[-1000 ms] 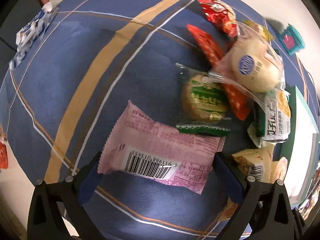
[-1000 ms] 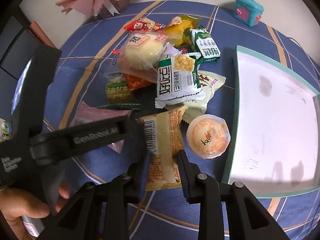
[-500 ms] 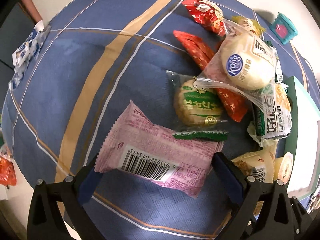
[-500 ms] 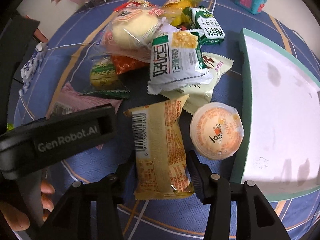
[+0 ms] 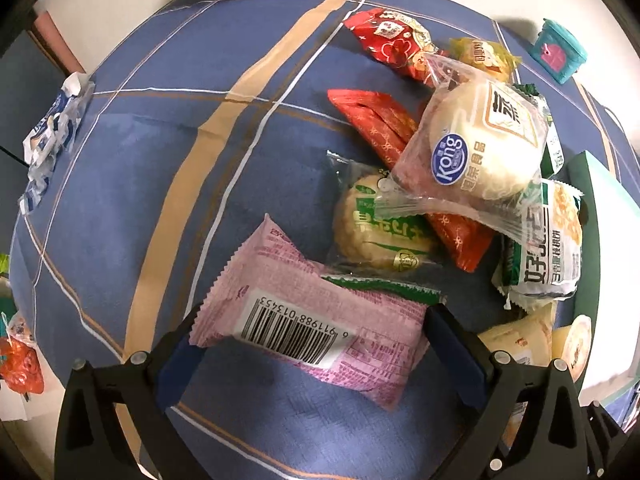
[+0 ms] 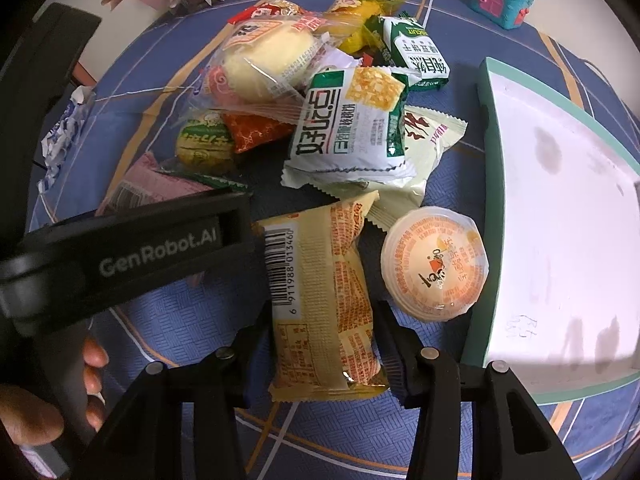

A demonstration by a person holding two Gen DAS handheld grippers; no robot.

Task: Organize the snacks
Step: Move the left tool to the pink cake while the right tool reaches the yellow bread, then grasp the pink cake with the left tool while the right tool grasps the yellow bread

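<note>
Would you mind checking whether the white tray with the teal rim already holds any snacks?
No, the white tray with the teal rim shows only a bare surface; the round orange jelly cup sits beside it.
</note>
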